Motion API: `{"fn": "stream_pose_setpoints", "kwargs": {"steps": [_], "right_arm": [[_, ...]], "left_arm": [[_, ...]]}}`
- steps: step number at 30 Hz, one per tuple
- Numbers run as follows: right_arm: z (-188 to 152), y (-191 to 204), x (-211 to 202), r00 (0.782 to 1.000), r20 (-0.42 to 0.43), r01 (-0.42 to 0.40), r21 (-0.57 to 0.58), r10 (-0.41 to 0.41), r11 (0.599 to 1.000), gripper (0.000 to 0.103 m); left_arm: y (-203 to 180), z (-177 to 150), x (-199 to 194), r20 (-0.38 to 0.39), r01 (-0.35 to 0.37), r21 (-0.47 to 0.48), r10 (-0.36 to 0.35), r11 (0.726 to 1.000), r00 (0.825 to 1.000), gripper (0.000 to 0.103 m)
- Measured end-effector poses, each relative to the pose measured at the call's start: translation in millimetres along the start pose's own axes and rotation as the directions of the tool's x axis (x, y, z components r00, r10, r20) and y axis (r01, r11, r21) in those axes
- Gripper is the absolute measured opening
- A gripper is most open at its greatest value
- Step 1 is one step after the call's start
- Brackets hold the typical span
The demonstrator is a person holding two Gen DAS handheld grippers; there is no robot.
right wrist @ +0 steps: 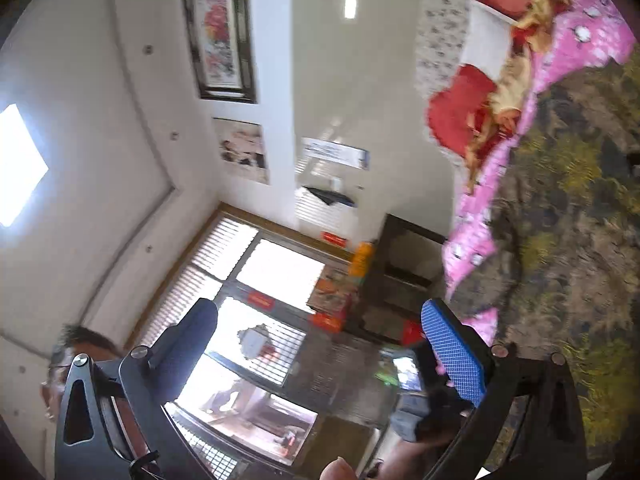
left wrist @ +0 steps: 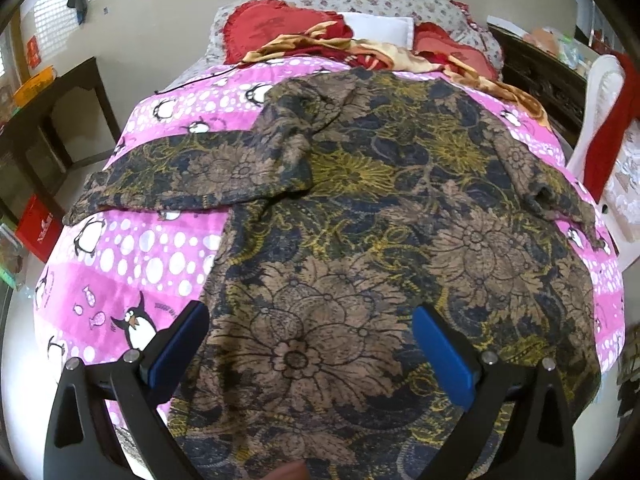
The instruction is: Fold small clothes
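Observation:
A dark floral garment [left wrist: 360, 216] in brown, navy and yellow lies spread on a pink penguin-print blanket [left wrist: 132, 256] on the bed, one sleeve [left wrist: 176, 180] stretched to the left. My left gripper [left wrist: 310, 320] is open and empty, hovering over the garment's near hem, its blue pads [left wrist: 440, 356] wide apart. My right gripper [right wrist: 320, 320] is open and empty, tilted sideways and pointing toward the window and wall; the garment [right wrist: 568, 248] and blanket [right wrist: 480, 216] show blurred at the right edge of that view.
Red heart cushions [left wrist: 272, 28] and a crumpled red-yellow cloth [left wrist: 360, 48] lie at the head of the bed. A dark desk [left wrist: 52, 128] stands left, a dark cabinet [left wrist: 540, 76] and white chair [left wrist: 600, 128] right. A person's face [right wrist: 68, 364] shows by the window [right wrist: 256, 320].

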State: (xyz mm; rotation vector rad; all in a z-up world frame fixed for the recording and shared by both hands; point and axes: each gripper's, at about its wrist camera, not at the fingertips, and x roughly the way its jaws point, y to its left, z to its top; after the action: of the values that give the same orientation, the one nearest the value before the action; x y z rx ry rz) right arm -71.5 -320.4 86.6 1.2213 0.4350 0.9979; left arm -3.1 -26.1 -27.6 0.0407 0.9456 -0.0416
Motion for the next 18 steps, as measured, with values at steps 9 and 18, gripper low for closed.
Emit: {"fn": "stream_pose_setpoints", "kwargs": {"steps": [9,18], "right_arm": [[-2,16,16,0.999,-0.045,-0.009,-0.071,0.006,0.997,0.103],[6,-1,22,0.755,0.109,0.649,-0.270,-0.647,0.711,0.103]], "left_arm": [[1,3,-6,0.018,0.025,-0.010,-0.024,1.000,1.000,0.103],[10,16,-17,0.114,0.182,-0.021,-0.178,0.983,0.977,0.103]]}}
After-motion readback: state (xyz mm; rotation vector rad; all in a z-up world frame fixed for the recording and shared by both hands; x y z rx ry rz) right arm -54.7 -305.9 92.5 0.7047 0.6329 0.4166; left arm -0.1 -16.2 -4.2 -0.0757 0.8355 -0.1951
